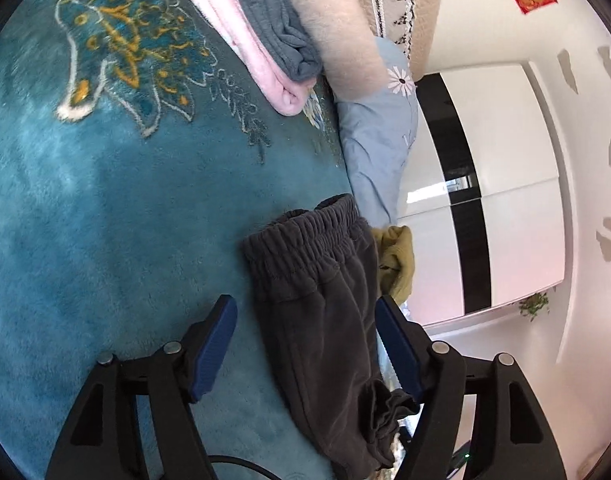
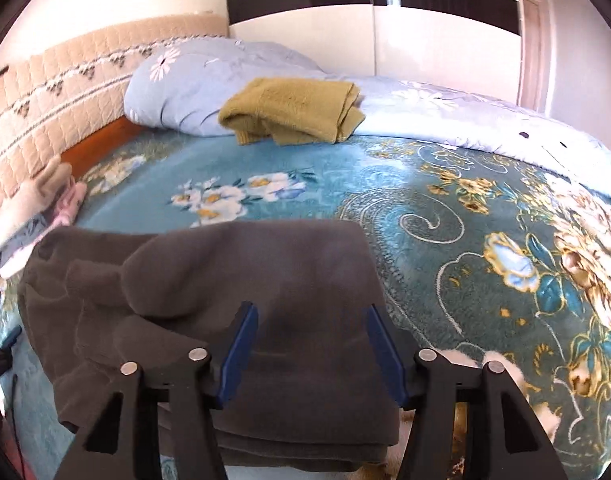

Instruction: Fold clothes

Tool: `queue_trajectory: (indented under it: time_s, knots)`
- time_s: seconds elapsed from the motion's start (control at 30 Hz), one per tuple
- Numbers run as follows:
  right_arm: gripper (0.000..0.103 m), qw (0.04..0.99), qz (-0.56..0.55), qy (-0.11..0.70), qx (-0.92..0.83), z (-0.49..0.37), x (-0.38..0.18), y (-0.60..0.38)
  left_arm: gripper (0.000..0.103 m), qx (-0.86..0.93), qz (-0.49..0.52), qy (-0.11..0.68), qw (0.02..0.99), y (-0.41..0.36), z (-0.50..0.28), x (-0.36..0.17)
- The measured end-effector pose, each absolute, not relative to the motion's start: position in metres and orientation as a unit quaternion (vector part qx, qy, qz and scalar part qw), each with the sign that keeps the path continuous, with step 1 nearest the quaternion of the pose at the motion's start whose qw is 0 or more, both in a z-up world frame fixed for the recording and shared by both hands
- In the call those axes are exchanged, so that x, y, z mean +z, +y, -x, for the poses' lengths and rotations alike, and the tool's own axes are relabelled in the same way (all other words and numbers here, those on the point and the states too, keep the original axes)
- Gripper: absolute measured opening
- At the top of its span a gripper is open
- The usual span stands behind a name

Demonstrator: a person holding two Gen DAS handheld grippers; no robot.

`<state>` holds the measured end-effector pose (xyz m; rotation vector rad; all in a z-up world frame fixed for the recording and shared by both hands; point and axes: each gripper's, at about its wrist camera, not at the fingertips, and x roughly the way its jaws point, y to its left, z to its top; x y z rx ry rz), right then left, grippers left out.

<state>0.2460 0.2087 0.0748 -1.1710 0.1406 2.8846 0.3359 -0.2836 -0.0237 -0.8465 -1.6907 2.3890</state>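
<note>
Currently both grippers are off the cloth: left gripper (image 1: 305, 344) stands with jaws wide, the dark grey pants (image 1: 325, 320) lying between the blue pads (image 1: 213, 348) but not pinched; right gripper (image 2: 309, 348) also has jaws apart, hovering over the folded bulk of the pants, nothing clamped. Pants sit lower centre in both views on the teal floral blanket (image 2: 445, 208), elastic waistband (image 1: 301, 236) toward mid-frame in the left wrist view, layered edges visible at the bottom of the right wrist view, left side bunched and lumpy. Looks like a fold has just been laid and let go, so the step in hand is release or regrip between folds. Next move probably calls for smoothing the bunched left side or pinching an end to double it over, then parking it with the done items: olive garment (image 2: 293, 108) upper centre on the light blue quilt (image 2: 193, 80), pink and grey folded stack (image 1: 261, 48) at the top of the left view.
</note>
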Motion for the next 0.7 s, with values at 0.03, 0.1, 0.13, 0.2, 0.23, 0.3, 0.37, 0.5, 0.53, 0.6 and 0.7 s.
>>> queue_trajectory:
  time_s: [0.03, 0.1, 0.13, 0.2, 0.23, 0.3, 0.37, 0.5, 0.53, 0.6, 0.7]
  knots:
    - [0.061, 0.015, 0.377, 0.052, 0.924, -0.245, 0.074, 0.211, 0.073, 0.785, 0.279, -0.551, 0.042, -0.282, -0.336, -0.024]
    - [0.061, 0.021, 0.389, 0.064, 0.919, -0.242, 0.07, 0.216, 0.074, 0.787, 0.276, -0.55, 0.041, -0.278, -0.326, -0.02]
    - [0.061, 0.024, 0.394, 0.07, 0.916, -0.24, 0.068, 0.218, 0.074, 0.787, 0.274, -0.551, 0.041, -0.277, -0.321, -0.018]
    - [0.061, 0.026, 0.394, 0.071, 0.916, -0.241, 0.068, 0.218, 0.074, 0.771, 0.283, -0.568, 0.059, -0.277, -0.301, -0.019]
    - [0.061, 0.027, 0.395, 0.071, 0.916, -0.241, 0.068, 0.218, 0.074, 0.765, 0.293, -0.571, 0.056, -0.278, -0.296, -0.021]
    - [0.061, 0.029, 0.395, 0.072, 0.915, -0.242, 0.068, 0.218, 0.074, 0.757, 0.311, -0.574, 0.041, -0.278, -0.29, -0.025]
    - [0.061, 0.028, 0.393, 0.072, 0.916, -0.242, 0.068, 0.219, 0.073, 0.756, 0.315, -0.573, 0.03, -0.278, -0.29, -0.028]
    - [0.061, 0.029, 0.399, 0.077, 0.913, -0.241, 0.065, 0.219, 0.073, 0.758, 0.326, -0.564, 0.019, -0.277, -0.289, -0.025]
    - [0.061, 0.028, 0.399, 0.078, 0.913, -0.241, 0.065, 0.219, 0.073, 0.755, 0.331, -0.565, 0.015, -0.277, -0.289, -0.025]
    - [0.061, 0.028, 0.4, 0.08, 0.912, -0.241, 0.065, 0.219, 0.073, 0.75, 0.341, -0.567, 0.007, -0.278, -0.29, -0.025]
    - [0.061, 0.026, 0.402, 0.083, 0.911, -0.241, 0.065, 0.219, 0.073, 0.738, 0.361, -0.571, -0.009, -0.279, -0.278, -0.025]
